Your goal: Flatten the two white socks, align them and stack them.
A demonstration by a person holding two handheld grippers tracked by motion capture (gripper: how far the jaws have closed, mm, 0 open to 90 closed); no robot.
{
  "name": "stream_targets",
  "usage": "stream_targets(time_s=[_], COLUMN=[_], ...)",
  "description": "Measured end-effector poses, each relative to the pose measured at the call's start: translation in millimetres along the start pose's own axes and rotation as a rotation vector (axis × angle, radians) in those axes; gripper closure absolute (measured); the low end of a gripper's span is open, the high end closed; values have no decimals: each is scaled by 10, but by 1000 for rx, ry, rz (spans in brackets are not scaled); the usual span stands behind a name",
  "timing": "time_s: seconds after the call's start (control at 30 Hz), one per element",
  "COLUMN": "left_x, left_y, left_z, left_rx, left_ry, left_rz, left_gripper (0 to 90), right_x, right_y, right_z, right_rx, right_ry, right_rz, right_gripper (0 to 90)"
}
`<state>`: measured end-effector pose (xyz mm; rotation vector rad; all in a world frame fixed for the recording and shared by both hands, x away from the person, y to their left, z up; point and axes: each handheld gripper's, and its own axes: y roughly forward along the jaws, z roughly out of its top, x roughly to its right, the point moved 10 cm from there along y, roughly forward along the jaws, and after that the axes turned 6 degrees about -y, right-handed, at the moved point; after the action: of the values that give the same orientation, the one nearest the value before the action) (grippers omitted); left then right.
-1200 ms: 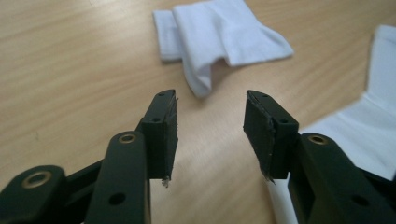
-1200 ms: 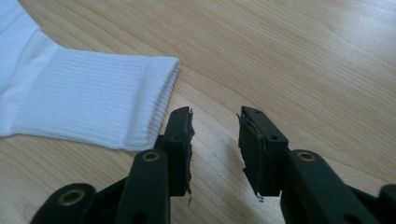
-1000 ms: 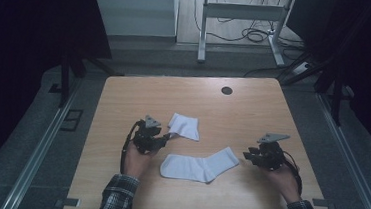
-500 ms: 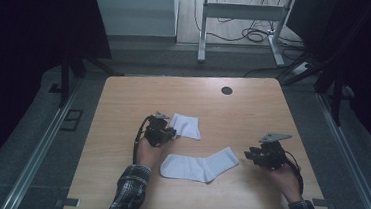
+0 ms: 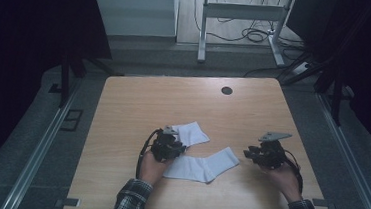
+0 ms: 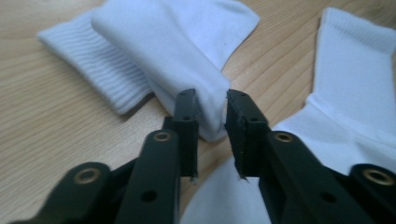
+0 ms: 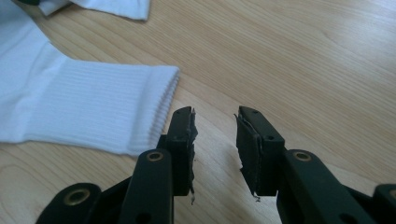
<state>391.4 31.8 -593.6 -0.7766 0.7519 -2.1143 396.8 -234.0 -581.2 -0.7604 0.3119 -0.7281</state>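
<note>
Two white socks lie on the wooden table (image 5: 138,106). The folded sock (image 5: 191,133) sits just beyond the flat sock (image 5: 203,166). My left gripper (image 5: 181,147) is at the folded sock's near end. In the left gripper view that sock (image 6: 177,51) has its tip bunched between the jaws of the left gripper (image 6: 211,100) and touches both pads. These jaws have just been opening slightly. My right gripper (image 5: 247,153) rests to the right of the flat sock. In the right gripper view its jaws (image 7: 215,122) stand open with nothing between them, beside the ribbed cuff (image 7: 116,107).
A round cable hole (image 5: 226,90) sits near the table's far edge. Bare wood lies around the socks. Beyond the table stand a metal desk frame (image 5: 240,18) and loose cables (image 5: 251,35) on the floor. Dark curtains close both sides.
My left gripper has moved right and toward the near edge, down onto the folded sock's near end. The right gripper has stayed where it was.
</note>
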Motion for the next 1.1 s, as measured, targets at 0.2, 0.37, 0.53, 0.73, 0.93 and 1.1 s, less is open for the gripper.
stream_targets(time_s=[0.2,0.37,0.53,0.73,0.93,1.1], left_x=[-255,-471,-623,-697,-729,-743], left_y=[-225,-177,-26,49,131,138], left_z=[174,240,259,243,198,189], left_rx=[71,83,79,79,69,67], left_ry=[-26,-49,-74,-104,-112,-77], left_rz=[91,152,225,248,261,290], left_gripper=[604,505,339,273,258,244], right_x=[-64,-184,-299,-432,-491,-545], right_y=[83,311,553,835,1052,1161], right_z=[169,409,629,833,893,854], right_rx=[1,-5,-2,2,-6,-29], right_ry=[-9,-13,-22,-38,-38,-59], right_rz=[29,78,100,107,102,89], right_gripper=[645,648,621,581,571,835])
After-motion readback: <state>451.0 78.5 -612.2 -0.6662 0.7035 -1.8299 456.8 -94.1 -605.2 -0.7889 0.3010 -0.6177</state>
